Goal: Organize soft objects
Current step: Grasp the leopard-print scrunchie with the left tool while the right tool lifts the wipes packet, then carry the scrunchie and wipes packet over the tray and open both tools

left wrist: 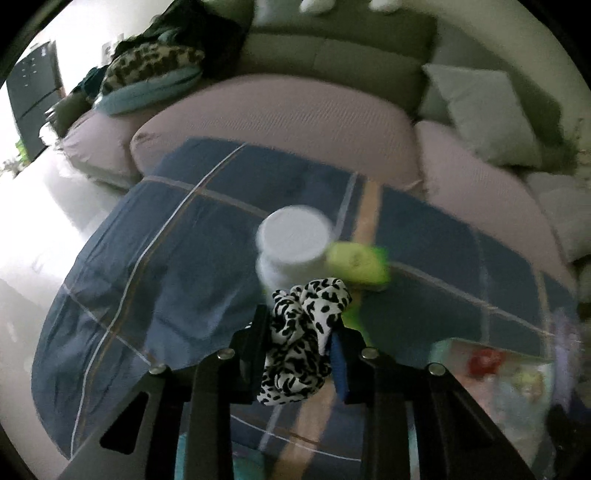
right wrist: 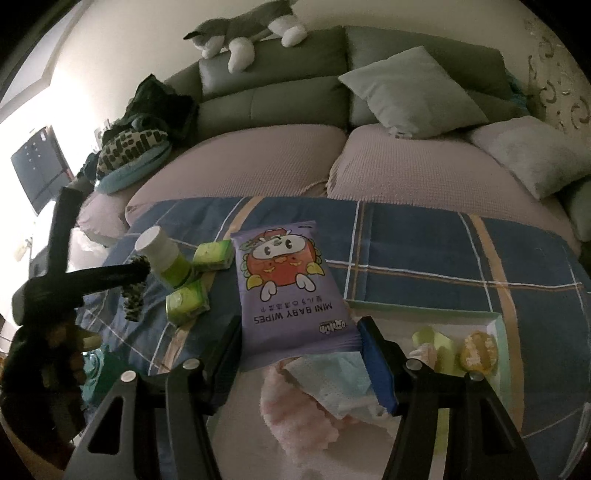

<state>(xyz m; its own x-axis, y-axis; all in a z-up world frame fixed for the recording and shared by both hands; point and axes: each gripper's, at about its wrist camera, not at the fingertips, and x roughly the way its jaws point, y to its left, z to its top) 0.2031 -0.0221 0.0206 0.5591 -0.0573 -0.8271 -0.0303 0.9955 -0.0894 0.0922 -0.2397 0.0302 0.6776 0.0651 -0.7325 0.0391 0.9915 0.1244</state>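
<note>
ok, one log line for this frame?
left gripper: shut on scrunchie | right gripper: open, around baby wipes pack | white-capped bottle: upright on blue cloth

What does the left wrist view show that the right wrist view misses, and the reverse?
Only the left wrist view: a close look at the left claw shut on the black-and-white spotted fabric scrunchie.

Only the right wrist view: the purple baby wipes pack between the open right claw fingers, and the grey plush cat.

Both: the white-capped green bottle, green tissue packs, blue plaid cloth.
</note>
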